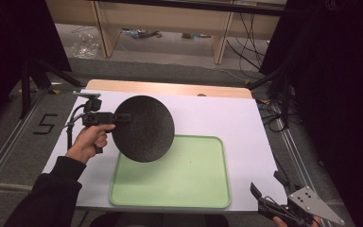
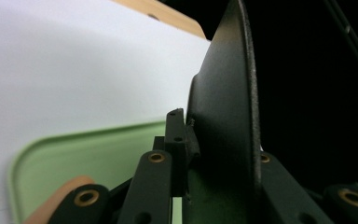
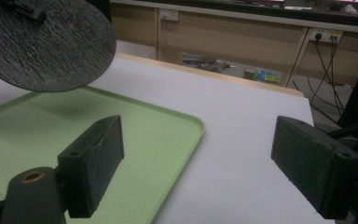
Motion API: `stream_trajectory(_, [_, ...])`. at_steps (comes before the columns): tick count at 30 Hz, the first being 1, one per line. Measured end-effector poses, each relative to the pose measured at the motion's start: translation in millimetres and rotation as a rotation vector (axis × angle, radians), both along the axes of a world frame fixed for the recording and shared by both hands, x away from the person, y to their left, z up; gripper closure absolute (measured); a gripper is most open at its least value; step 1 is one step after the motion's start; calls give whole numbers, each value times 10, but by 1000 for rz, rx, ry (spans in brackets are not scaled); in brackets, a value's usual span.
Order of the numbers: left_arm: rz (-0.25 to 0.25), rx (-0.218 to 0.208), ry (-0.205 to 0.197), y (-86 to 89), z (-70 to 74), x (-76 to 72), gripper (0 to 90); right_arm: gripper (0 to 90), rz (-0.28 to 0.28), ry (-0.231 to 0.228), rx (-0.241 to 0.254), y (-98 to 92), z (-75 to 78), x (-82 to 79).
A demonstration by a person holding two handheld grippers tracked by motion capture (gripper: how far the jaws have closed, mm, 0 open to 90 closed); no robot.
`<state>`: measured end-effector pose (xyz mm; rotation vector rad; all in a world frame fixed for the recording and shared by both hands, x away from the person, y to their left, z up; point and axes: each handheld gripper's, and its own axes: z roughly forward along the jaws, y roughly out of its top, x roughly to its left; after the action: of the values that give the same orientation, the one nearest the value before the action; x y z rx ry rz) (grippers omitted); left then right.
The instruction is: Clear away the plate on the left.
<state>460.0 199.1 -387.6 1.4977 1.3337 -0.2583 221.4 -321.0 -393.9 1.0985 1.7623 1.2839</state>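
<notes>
Up left, the left fingers pinch the rim of a black plate, holding it tilted in the air over the far left corner of the green tray; low right, the right fingers gape wide with nothing between them, above the white tabletop

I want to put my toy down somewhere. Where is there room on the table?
The green tray is bare over its middle and right part. The white table is bare to the right of the tray and behind it. It is crowded at the tray's back left corner, where the left gripper holds the black plate above it.
</notes>
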Motion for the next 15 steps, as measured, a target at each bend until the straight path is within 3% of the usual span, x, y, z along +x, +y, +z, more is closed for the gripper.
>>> stream_trajectory(12, [-117, 18, 68, -427, -286, -68, 779, 177, 1, 8, 5, 2, 5, -6])
stream_trajectory(13, [-105, 11, 107, -485, -302, -86, 779, 177, 0, 1, 0, 0, 1, 0])
stream_trajectory(15, [-121, 21, 120, -548, -349, -95, 779, 176, 1, 3, 0, 2, 0, -1])
